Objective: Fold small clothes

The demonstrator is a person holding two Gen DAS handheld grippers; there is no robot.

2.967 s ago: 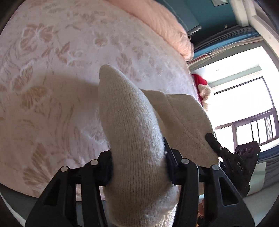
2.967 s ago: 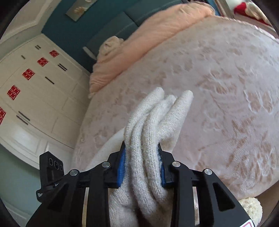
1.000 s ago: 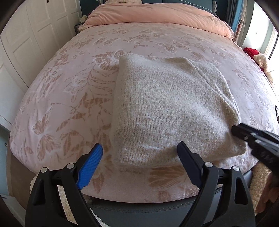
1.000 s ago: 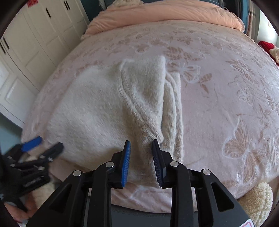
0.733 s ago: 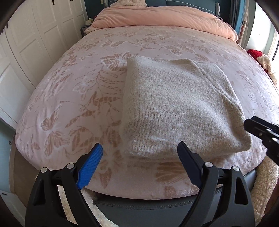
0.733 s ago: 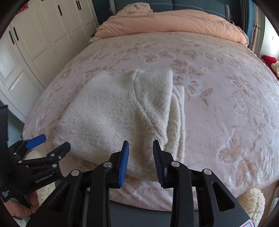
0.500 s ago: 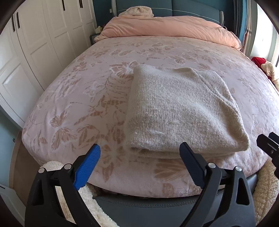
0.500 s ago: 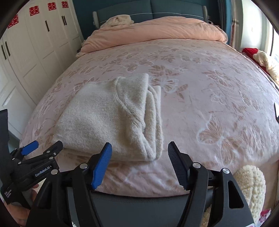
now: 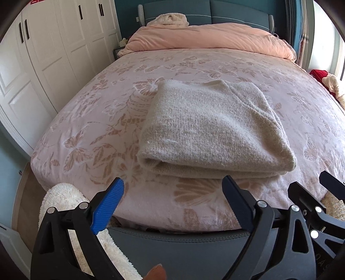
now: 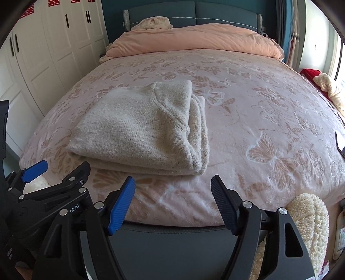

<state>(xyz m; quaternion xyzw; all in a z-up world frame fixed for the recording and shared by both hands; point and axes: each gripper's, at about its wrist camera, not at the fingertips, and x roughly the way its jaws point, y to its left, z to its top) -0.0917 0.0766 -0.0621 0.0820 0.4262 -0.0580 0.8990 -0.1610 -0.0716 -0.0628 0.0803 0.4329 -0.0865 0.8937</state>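
- A cream knitted sweater [image 9: 211, 127] lies folded into a thick rectangular bundle on the near part of a bed, close to the foot edge; its stacked layers show along the near side.
- From the right wrist view, the same sweater [image 10: 142, 129] sits left of centre, with a curved seam across the top layer and loose folded edges bunched on its right side.
- The bed is covered by a pink blanket [image 9: 103, 120] patterned with butterflies and leaves; the sweater rests directly on it.
- The left gripper [image 9: 172, 200] hangs just off the foot of the bed, apart from the sweater, its jaws spread wide with nothing between them.
- The right gripper [image 10: 172, 198] is likewise off the bed edge, jaws spread wide and holding nothing.
- At the far end lies a peach duvet [image 9: 207, 38] against a teal headboard [image 9: 237, 13].
- White wardrobe doors [image 9: 54, 49] line the left wall.
- A fluffy cream rug [image 10: 310, 217] shows below the bed's near corner.
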